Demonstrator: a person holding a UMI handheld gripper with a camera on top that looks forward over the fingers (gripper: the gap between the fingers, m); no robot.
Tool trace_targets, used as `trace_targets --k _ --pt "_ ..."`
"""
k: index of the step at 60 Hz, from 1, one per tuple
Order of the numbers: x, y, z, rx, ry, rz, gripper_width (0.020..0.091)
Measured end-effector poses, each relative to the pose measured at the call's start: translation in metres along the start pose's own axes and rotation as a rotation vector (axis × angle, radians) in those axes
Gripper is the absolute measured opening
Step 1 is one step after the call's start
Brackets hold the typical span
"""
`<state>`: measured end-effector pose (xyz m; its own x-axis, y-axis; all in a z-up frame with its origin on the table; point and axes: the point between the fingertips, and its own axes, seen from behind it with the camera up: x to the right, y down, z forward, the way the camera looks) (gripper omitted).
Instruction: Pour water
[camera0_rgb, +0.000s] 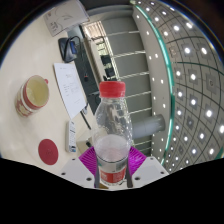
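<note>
Fingers (112, 168) gripping bottle (113, 130) — label unreadable

Setting reads as an office or meeting room. Pale tabletop (45, 125) carries loose sheets of paper (70, 85), 1 dark phone-like device (72, 47), 1 cup (33, 95) with a pale drink, and 1 red lid (50, 152). Beyond the table edge: a light chair (112, 55) with a slatted back, grey floor, and a long curved wall panel (185, 75) studded with rows of small lights.
</note>
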<state>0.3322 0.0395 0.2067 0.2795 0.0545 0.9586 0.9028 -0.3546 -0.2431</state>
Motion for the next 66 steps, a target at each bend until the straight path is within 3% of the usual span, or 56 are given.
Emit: trace_targets --k 19,31,51,66 --pt "-0.031 -0.07 0.03 0.139 0.13 -0.709 0.0369" --pt "-0.044 -0.077 0.03 0.181 0.112 -0.767 0.0368" --pt "-0.01 -0.061 0.016 0.145 -0.025 -0.06 0.0372" --pt "-0.046 -0.045 0.008 0.132 -0.325 0.736 0.0373"
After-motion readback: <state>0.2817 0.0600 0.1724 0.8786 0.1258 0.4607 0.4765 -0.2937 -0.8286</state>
